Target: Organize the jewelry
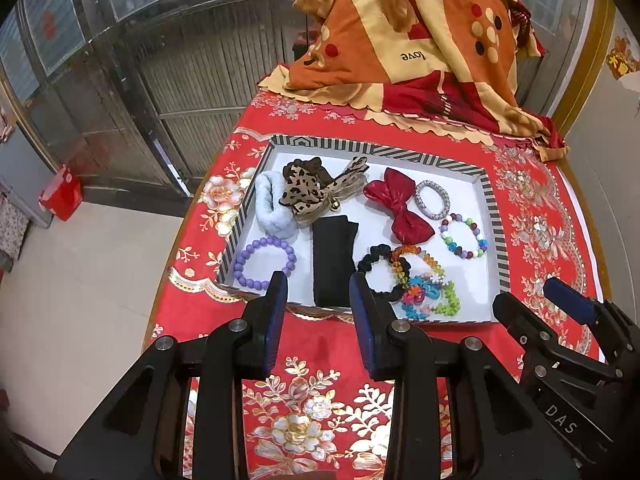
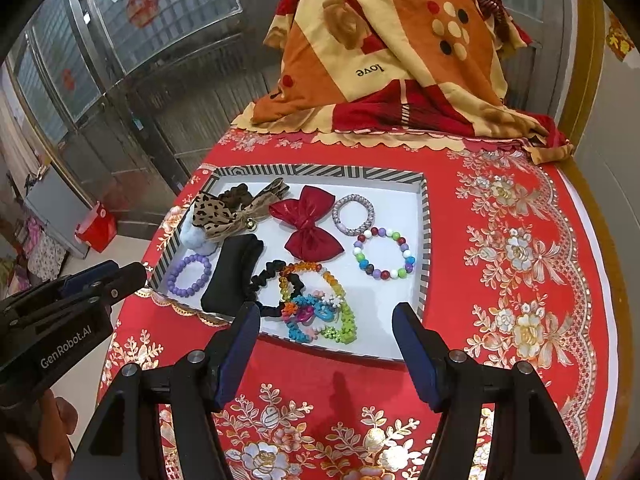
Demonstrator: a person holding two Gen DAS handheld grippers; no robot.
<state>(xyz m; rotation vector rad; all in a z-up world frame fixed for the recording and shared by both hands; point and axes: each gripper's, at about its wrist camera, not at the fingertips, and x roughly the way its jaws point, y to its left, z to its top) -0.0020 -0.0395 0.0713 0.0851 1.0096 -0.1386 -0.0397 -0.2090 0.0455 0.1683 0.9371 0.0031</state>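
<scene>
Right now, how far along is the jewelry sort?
Barely started, it seems. Done: every piece sits loose in the striped tray, with the rainbow bracelet tangled over a black scrunchie. In hand: nothing; left hand-held gripper and right hand-held gripper are open, short of the tray. Left: all sorting.

So my striped-rim tray [image 2: 425, 240] has everything lying flat: red bow [image 2: 307, 222] dead center, purple bead bracelet [image 2: 189, 274] at 8 o'clock, multicolor bead bracelet [image 2: 385, 255] at 3, black pouch [image 2: 230, 274] beside the purple one.
</scene>
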